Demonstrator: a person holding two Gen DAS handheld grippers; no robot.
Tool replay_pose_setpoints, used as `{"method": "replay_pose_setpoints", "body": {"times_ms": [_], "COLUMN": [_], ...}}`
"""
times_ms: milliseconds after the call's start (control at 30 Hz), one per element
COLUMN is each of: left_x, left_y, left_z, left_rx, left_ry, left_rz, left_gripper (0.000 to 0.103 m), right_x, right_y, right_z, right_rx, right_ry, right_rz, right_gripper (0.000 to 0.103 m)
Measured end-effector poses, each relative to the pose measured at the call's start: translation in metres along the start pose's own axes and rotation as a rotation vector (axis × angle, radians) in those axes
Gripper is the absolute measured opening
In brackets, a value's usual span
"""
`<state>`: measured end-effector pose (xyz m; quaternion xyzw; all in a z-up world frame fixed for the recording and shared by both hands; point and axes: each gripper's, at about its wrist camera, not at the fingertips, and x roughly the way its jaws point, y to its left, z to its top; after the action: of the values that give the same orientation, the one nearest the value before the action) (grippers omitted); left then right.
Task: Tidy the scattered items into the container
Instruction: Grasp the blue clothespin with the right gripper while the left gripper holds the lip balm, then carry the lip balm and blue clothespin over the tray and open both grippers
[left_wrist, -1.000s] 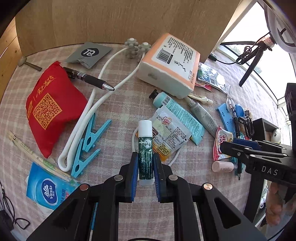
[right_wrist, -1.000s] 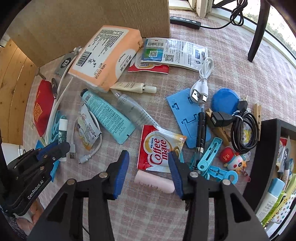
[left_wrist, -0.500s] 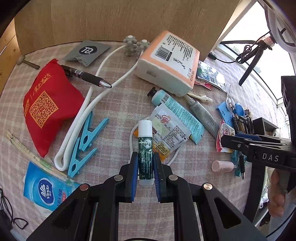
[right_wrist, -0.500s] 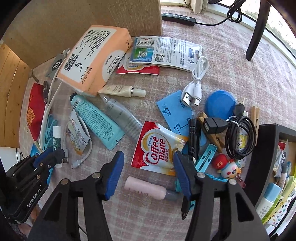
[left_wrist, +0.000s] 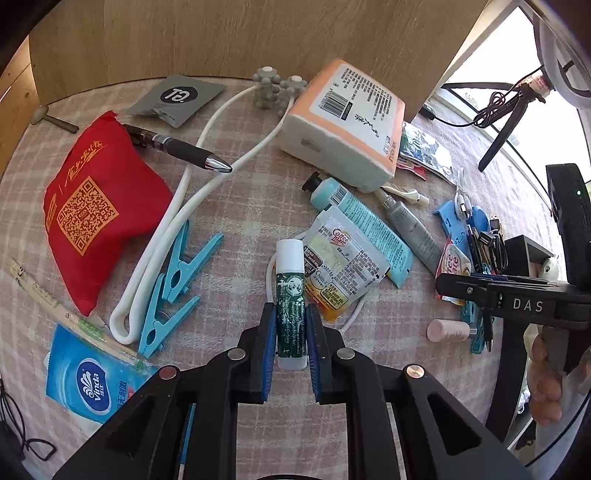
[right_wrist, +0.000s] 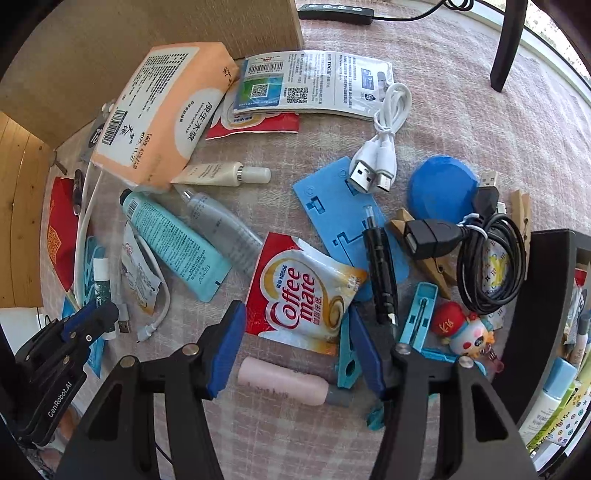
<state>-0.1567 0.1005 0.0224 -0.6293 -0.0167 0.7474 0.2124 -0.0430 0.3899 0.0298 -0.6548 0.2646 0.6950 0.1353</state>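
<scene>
My left gripper (left_wrist: 291, 310) is shut on a green lip balm stick (left_wrist: 290, 288) with a white cap, holding it just above the checked tablecloth; the same gripper (right_wrist: 92, 317) shows at the lower left of the right wrist view. My right gripper (right_wrist: 295, 314) hangs open, jaws wide apart, over a red Coffee mate sachet (right_wrist: 303, 291). A pink tube (right_wrist: 280, 380) lies across the gap further back between its fingers, not touched. The black container (right_wrist: 543, 295) stands at the right edge with several small items inside.
An orange tissue pack (left_wrist: 343, 122), a red pouch (left_wrist: 92, 206), blue clothespins (left_wrist: 173, 291), a black pen (left_wrist: 177, 149), a white cord (left_wrist: 184, 206) and a Vinda tissue pack (left_wrist: 88, 380) lie around. Tubes (right_wrist: 173, 240), a blue stand (right_wrist: 340, 210), cables (right_wrist: 487, 258) and a toy (right_wrist: 465, 332) crowd the container's side.
The right gripper's jaws have spread wider and it has drifted a little over the sachet and pink tube. The left gripper still holds the lip balm in place.
</scene>
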Motion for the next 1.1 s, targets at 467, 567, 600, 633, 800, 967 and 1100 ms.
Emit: {"method": "replay_pose_setpoints", "body": {"times_ms": [467, 567, 600, 633, 800, 967, 1100], "left_x": [-0.002, -0.002, -0.002, -0.003, -0.006, -0.016, -0.030], "left_y": [0.002, -0.003, -0.004, -0.005, -0.010, -0.027, -0.051], "left_z": [-0.005, -0.005, -0.006, -0.006, -0.007, -0.008, -0.010], "left_rx": [-0.012, -0.009, -0.007, -0.004, 0.000, 0.034, 0.073], "left_ry": [-0.001, 0.000, 0.000, -0.001, -0.002, -0.010, -0.026], "left_rz": [-0.003, -0.007, -0.008, -0.008, -0.008, -0.025, -0.048], "left_gripper": [0.014, 0.014, 0.014, 0.014, 0.014, 0.014, 0.014], "right_x": [-0.025, -0.027, -0.028, -0.029, -0.037, -0.057, -0.087], "right_y": [-0.043, -0.051, -0.056, -0.062, -0.075, -0.082, -0.093], "right_z": [-0.018, -0.015, -0.015, -0.015, -0.015, -0.018, -0.026], "right_rx": [0.000, 0.022, 0.036, 0.049, 0.063, 0.053, 0.045], "right_ry": [-0.013, -0.021, -0.023, -0.022, -0.041, -0.074, -0.116], "right_rz": [-0.015, -0.033, -0.036, -0.034, -0.025, 0.011, 0.023], "right_gripper": [0.045, 0.030, 0.021, 0.014, 0.012, 0.012, 0.012]}}
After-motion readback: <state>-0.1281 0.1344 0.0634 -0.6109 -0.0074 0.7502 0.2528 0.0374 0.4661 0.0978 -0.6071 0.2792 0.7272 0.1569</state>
